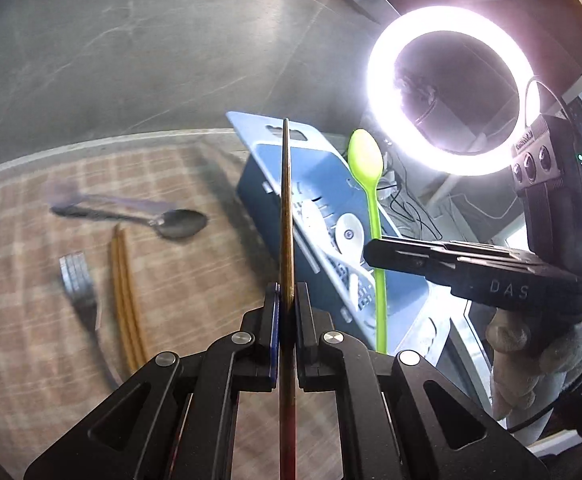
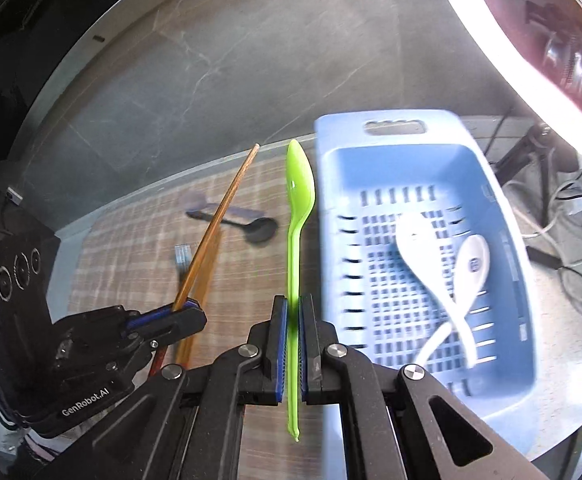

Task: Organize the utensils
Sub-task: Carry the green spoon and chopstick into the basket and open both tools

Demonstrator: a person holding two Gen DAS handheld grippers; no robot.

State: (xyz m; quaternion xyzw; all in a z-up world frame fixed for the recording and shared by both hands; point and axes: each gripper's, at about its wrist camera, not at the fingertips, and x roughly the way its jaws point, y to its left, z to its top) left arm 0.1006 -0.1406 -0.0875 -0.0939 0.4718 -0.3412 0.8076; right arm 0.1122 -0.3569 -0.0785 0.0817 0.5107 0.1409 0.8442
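- Left gripper (image 1: 287,312) clamped on a brown chopstick (image 1: 286,208) at mid-shaft; tip points up and forward, held above the plaid mat (image 1: 31,280).
- Right gripper (image 2: 293,320) pinched on a green spoon (image 2: 297,208) by its handle, bowl up, just left of the blue basket (image 2: 507,216).
- Two white spoons (image 2: 431,256) lie crossed inside the basket.
- On the mat: metal spoon (image 1: 171,222), fork (image 1: 77,280), chopstick pair (image 1: 125,300).
- Gloved right hand (image 1: 531,344) grips its handle; both grippers raised, side by side.
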